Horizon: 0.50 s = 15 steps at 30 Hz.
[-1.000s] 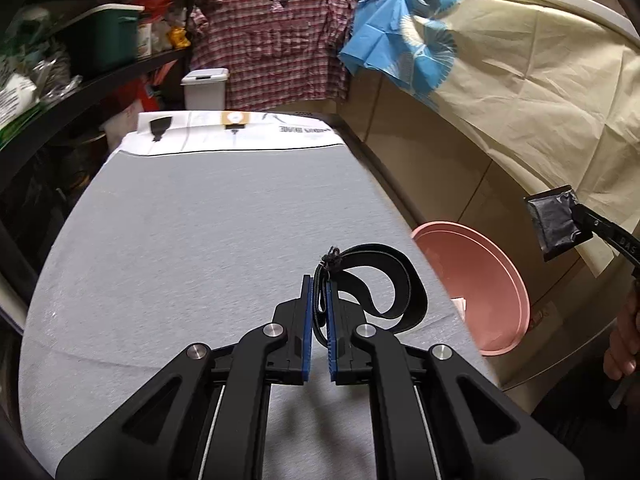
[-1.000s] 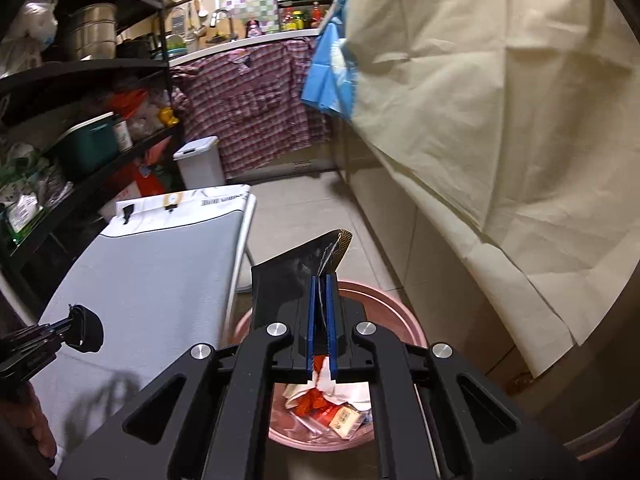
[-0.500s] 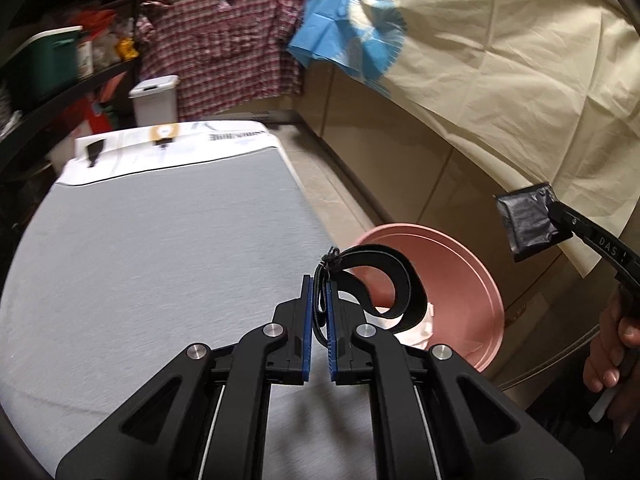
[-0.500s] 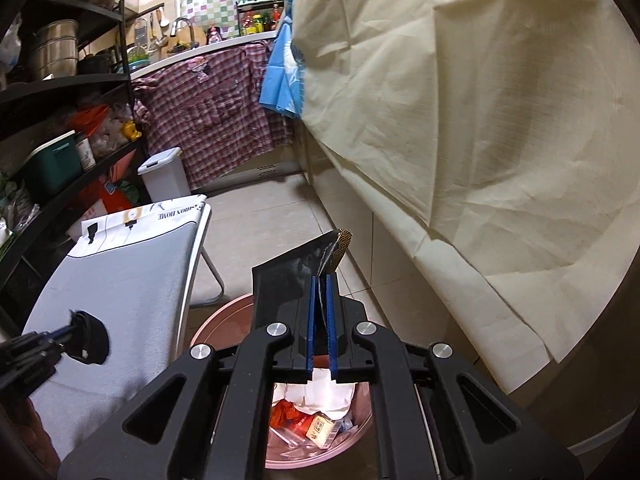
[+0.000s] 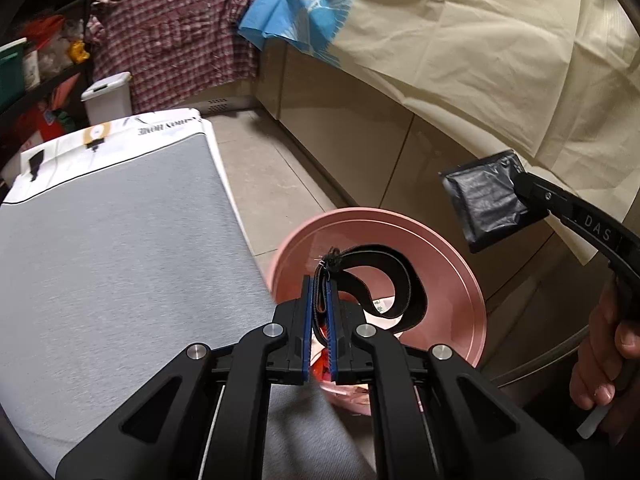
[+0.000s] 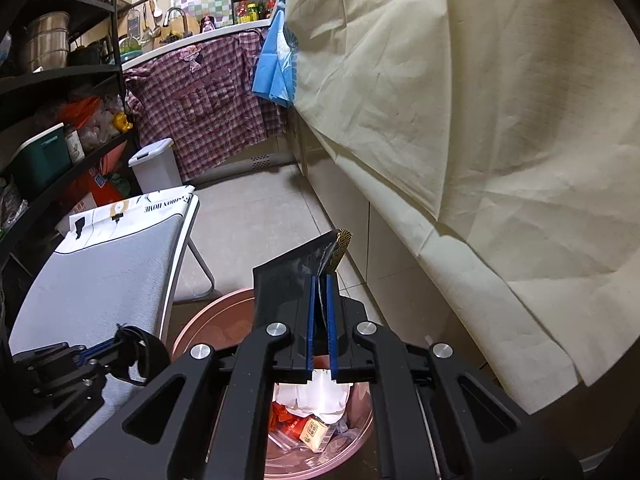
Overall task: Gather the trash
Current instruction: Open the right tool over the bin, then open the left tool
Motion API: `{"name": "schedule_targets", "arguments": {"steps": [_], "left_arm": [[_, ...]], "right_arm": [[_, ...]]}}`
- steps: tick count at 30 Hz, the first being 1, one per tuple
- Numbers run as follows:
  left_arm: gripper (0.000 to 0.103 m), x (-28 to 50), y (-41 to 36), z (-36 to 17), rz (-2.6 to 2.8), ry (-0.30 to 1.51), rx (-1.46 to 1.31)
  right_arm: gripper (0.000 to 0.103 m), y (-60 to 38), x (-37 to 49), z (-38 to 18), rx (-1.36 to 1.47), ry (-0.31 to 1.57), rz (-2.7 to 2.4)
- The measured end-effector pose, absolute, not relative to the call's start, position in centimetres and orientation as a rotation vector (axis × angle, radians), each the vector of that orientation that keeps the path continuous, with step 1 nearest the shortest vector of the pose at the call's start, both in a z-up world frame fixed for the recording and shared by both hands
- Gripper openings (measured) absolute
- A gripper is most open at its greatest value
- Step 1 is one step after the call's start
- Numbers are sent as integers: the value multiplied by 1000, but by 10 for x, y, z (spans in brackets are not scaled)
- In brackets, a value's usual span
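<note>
My left gripper (image 5: 319, 280) is shut on a curled black strap (image 5: 394, 280) and holds it over the near rim of the pink trash bin (image 5: 456, 280). My right gripper (image 6: 319, 280) is shut on a black foil packet (image 6: 288, 276) with a gold-patterned corner, held above the same pink bin (image 6: 208, 320). The bin holds white paper and red wrappers (image 6: 316, 412). The right gripper with its packet (image 5: 488, 204) shows at the right of the left wrist view. The left gripper with the strap (image 6: 132, 348) shows at lower left of the right wrist view.
A grey ironing board (image 5: 112, 240) stands left of the bin. A cream sheet (image 6: 460, 120) drapes the cabinets on the right. A white lidded bin (image 6: 154, 164), plaid shirt (image 6: 208, 100) and cluttered shelves (image 6: 52, 128) stand at the back. Tiled floor (image 6: 248, 216) lies between.
My left gripper has swung right from over the board to over the bin, strap still held. My right gripper has stayed above the bin with the packet.
</note>
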<state>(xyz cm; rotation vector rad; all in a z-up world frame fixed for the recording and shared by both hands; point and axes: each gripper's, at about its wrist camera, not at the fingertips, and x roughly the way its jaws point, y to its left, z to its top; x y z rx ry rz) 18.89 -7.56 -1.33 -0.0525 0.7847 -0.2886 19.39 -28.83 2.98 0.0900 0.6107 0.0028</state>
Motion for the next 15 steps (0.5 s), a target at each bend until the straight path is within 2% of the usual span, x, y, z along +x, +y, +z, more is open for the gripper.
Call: {"name": "schedule_targets", "arguments": {"steps": [5, 8, 10, 12, 15], "left_arm": [[7, 198, -85, -20, -310, 805, -45], [21, 203, -88, -26, -330, 841, -52], [32, 202, -87, -29, -329, 850, -61], [34, 199, -85, -30, -325, 849, -66], [34, 193, -83, -30, -321, 850, -72]], "right_arm": [[8, -285, 203, 23, 75, 629, 8], [15, -278, 208, 19, 41, 643, -2], [27, -277, 209, 19, 38, 645, 2], [41, -277, 209, 18, 37, 648, 3], [45, -277, 210, 17, 37, 650, 4]]}}
